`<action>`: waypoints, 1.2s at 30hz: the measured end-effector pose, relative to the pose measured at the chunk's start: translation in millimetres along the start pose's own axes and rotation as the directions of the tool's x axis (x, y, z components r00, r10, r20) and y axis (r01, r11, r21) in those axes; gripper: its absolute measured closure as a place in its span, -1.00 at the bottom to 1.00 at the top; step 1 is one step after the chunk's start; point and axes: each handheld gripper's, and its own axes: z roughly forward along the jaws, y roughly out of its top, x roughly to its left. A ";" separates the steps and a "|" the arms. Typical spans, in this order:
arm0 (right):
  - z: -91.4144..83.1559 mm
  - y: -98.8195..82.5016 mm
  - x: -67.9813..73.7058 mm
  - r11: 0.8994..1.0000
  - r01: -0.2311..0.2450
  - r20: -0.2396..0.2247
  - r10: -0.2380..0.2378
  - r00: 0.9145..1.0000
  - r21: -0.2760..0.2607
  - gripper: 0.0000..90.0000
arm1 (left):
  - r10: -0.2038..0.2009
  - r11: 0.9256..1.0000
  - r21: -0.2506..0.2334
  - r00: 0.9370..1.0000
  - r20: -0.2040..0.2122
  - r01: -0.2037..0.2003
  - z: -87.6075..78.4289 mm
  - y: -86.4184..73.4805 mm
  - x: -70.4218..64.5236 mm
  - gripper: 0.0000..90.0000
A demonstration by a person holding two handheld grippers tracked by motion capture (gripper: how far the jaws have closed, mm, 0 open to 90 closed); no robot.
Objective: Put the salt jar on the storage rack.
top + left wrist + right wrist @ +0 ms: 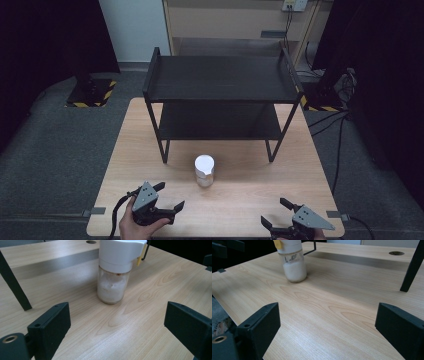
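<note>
A black two-tier metal rack (220,95) stands on the far half of the light wooden table (150,150), its four legs planted on the tabletop and both shelves bare. Just in front of its near legs, roughly at the table's centre, stands a glass jar (204,170) with a white cap, upright and apart from the rack. The left gripper (161,196) sits at the near left edge, held by a hand (131,225), its jaws spread wide with nothing between them. The right gripper (281,212) sits at the near right edge, jaws likewise spread and empty. Bare tabletop lies between each gripper and the jar; the rack legs stand behind and to either side of the jar. From the left gripper view, the jar (113,277) shows white powder filling its lower body, a brownish residue near the neck, and a yellow tab at the cap's edge. The right gripper view shows the jar (292,263) from the opposite side, with dark writing on the glass and one rack leg (412,267) at far right.
</note>
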 end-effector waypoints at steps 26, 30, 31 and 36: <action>-0.2 0.7 1.3 1.000 -0.010 -0.006 0.010 1.000 -0.010 -0.85 | 0.050 0.999 0.016 0.998 0.025 -0.050 21.0 20.0 -5.1 -0.86; -0.7 1.0 2.3 1.000 -0.005 -0.009 0.005 1.000 -0.013 -0.85 | 0.036 0.999 0.012 0.999 0.019 -0.037 35.7 22.5 -6.5 -0.86; -0.6 1.0 2.2 1.000 -0.005 -0.009 0.005 1.000 -0.012 -0.85 | 0.040 0.999 0.017 0.999 0.010 -0.040 39.2 23.3 -7.7 -0.86; -0.3 0.5 1.0 1.000 -0.008 -0.011 0.008 1.000 -0.011 -0.85 | 0.047 0.999 0.020 0.999 -0.016 -0.046 55.2 23.8 -10.8 -0.85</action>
